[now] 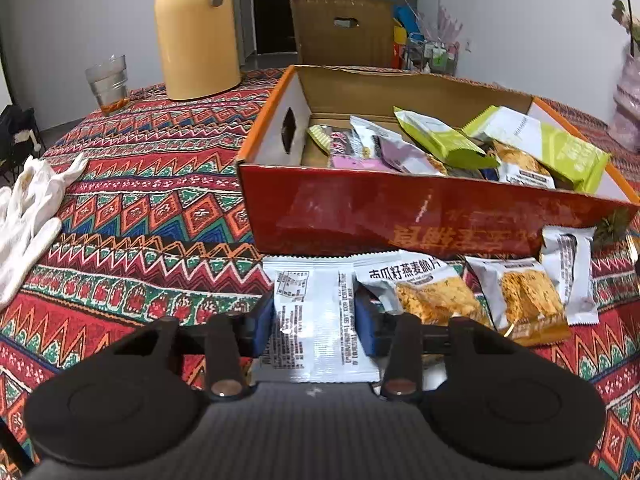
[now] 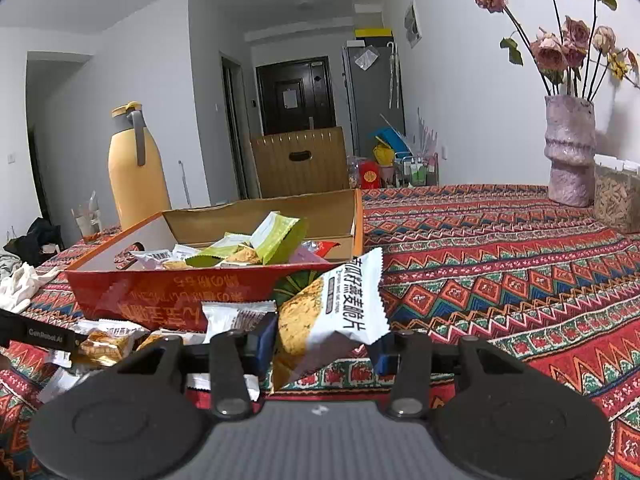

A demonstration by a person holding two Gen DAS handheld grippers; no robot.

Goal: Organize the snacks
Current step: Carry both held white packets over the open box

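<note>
Left wrist view first: the left gripper (image 1: 314, 322) has its blue pads on either side of a white snack packet (image 1: 316, 312) that lies back side up on the patterned tablecloth (image 1: 132, 200), small black print and a code square showing. The pads press against the packet's two long edges, so the jaws are pinching it. Just to the right lie more packets of the same snack (image 1: 516, 296), white with a picture of a golden oat crisp and bold black characters. Directly beyond them stands the red cardboard box (image 1: 400, 216), open at the top and holding a jumble of green, white and pink packets. Farther off on the cloth are white gloves (image 1: 28, 208) at the left edge, a glass (image 1: 107, 82) and a tall yellow flask (image 1: 196, 32).

From the right wrist, the right gripper (image 2: 322, 350) is clamped on another oat crisp packet (image 2: 332, 312), held tilted and clear of the table, its printed face toward the camera. Behind it is the same red box, and far right a pink vase (image 2: 570, 148) of dried roses.
</note>
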